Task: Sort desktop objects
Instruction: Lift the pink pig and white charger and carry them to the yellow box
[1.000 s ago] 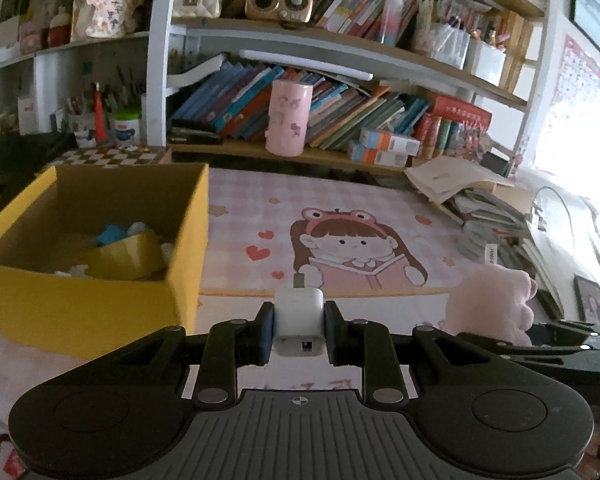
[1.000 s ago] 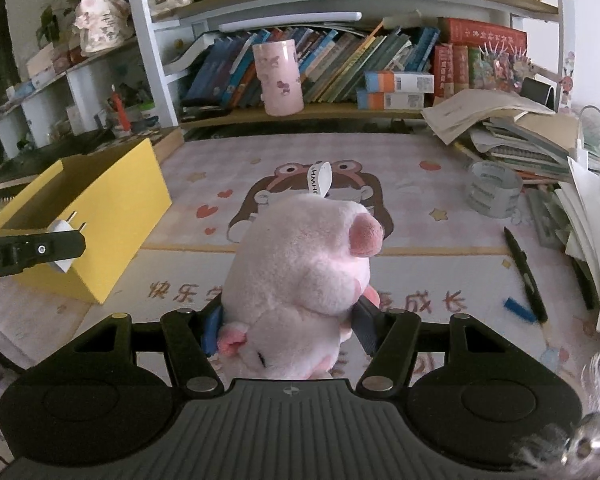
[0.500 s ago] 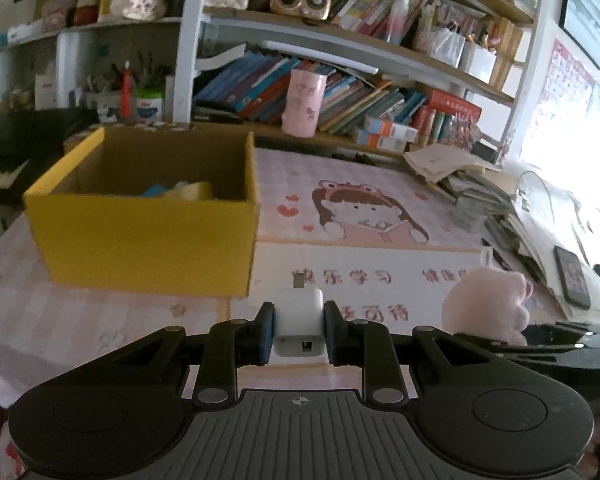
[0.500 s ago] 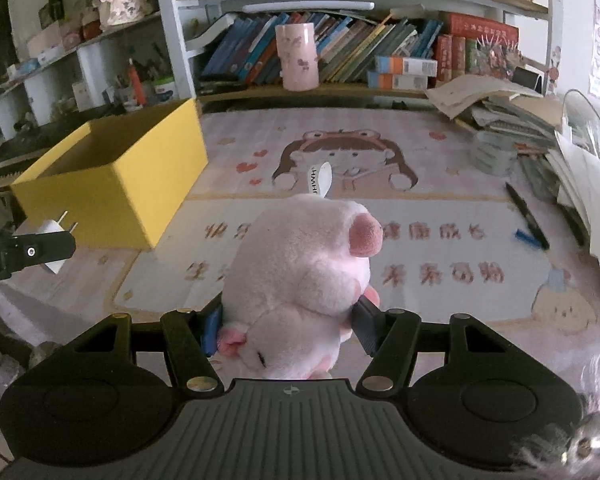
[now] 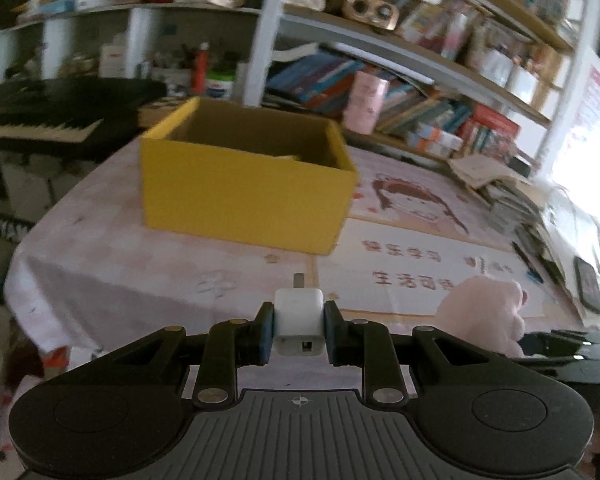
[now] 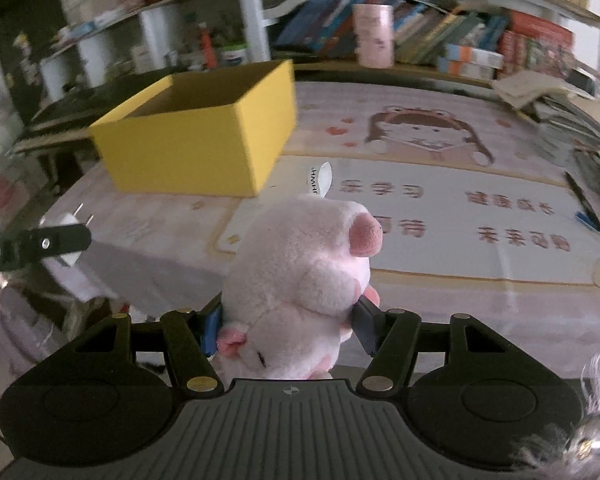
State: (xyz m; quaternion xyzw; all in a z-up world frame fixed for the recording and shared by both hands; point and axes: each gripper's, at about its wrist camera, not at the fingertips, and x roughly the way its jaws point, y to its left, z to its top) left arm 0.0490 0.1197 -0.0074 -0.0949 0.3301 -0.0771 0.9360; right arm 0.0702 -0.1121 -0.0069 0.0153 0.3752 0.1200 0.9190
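Two grips are loaded at the near edge of the counter (image 5: pixel 400 248). The left gripper (image 5: pixel 299 330) has its jaws narrow, clamped on a small white charger plug (image 5: pixel 299 322), a hard, smooth cube with prongs pointing forward. The right gripper (image 6: pixel 288 326) has its jaws at middling width, pressed into a pink plush pig (image 6: pixel 300 280), soft and rounded. Beyond them, on the glossy printed mat, stands the yellow box (image 5: pixel 240 196), matte card with square corners and an open top. To drop cleanly, each load should probably be carried over the rim before release, the plug kept level. Farther back, bookshelves blur.
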